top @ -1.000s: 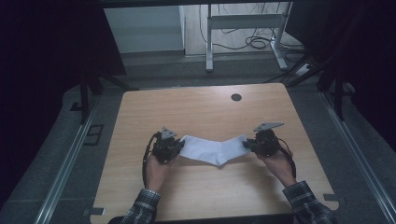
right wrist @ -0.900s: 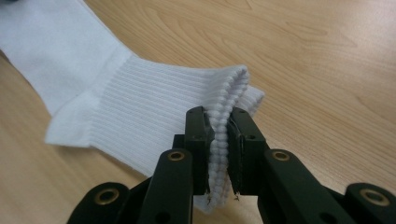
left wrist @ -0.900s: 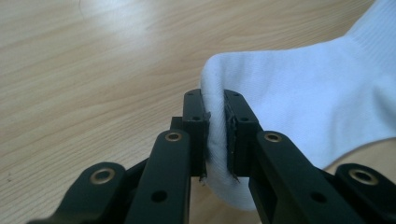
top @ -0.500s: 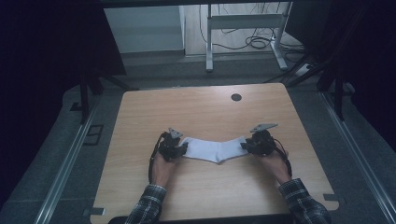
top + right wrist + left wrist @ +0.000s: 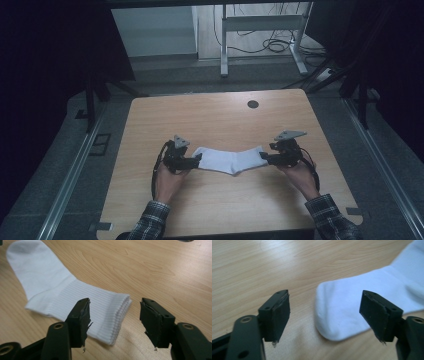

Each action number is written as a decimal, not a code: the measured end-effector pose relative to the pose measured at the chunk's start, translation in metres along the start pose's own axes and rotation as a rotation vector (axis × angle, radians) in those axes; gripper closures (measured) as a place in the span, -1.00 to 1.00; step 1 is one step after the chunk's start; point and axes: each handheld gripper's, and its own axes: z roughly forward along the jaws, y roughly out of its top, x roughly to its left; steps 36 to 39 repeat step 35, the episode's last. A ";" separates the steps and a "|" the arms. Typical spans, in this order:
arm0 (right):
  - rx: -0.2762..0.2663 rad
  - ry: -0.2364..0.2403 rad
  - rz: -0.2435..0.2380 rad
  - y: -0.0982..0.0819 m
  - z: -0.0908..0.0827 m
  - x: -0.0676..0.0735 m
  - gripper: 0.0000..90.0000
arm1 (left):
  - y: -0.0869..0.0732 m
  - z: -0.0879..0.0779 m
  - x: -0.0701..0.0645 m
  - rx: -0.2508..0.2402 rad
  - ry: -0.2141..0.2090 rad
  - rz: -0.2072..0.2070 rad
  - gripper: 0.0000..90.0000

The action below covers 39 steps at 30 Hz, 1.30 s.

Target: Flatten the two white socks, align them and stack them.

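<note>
Letting go of the white ribbed cotton sock (image 5: 230,160) is the step I have in hand, and it lies flat near the middle of the pale wooden surface (image 5: 210,115), stretched left to right between my two tools. The left gripper (image 5: 196,161) sits at the toe end; in the left gripper view its fingers (image 5: 277,315) stand wide, the rounded toe (image 5: 337,315) lies on the wood between them, and neither pad touches the cloth. The right gripper (image 5: 264,157) sits at the cuff end; in the right gripper view its fingers (image 5: 155,322) are parted too, with the ribbed cuff (image 5: 112,312) lying just in front of the left pad, free of both. Both sets of jaws have just been opening, and nothing is pinched in either.

To finish this well, I judge I should draw each hand straight back along the sock's length, away from its end, keeping the pads low but clear, so no frayed pad edge snags the knit and drags it. The cuff edge looks slightly lifted near my right tool, so I would back that side out first and slowly. The sock bends at the heel, on the near side of its middle; if it needs to lie straighter, I would re-grip only after both hands are well apart from it.
</note>
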 end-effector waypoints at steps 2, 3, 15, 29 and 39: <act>-0.007 0.005 -0.006 0.000 -0.006 0.002 -0.14 | -0.002 -0.006 -0.001 -0.003 -0.014 0.004 -0.53; -0.008 0.010 -0.009 -0.001 -0.009 0.003 -0.17 | -0.003 -0.010 -0.001 -0.006 -0.014 0.008 -0.57; -0.004 0.061 -0.052 -0.027 -0.043 0.018 -0.41 | -0.046 -0.053 -0.011 0.000 -0.026 0.045 -0.72; 0.138 0.030 -0.089 -0.079 -0.031 0.014 -0.69 | -0.091 -0.040 -0.015 0.134 -0.054 0.060 -0.75; 0.125 0.033 -0.088 -0.084 -0.030 0.013 -0.73 | -0.093 -0.040 -0.014 0.120 -0.058 0.059 -0.76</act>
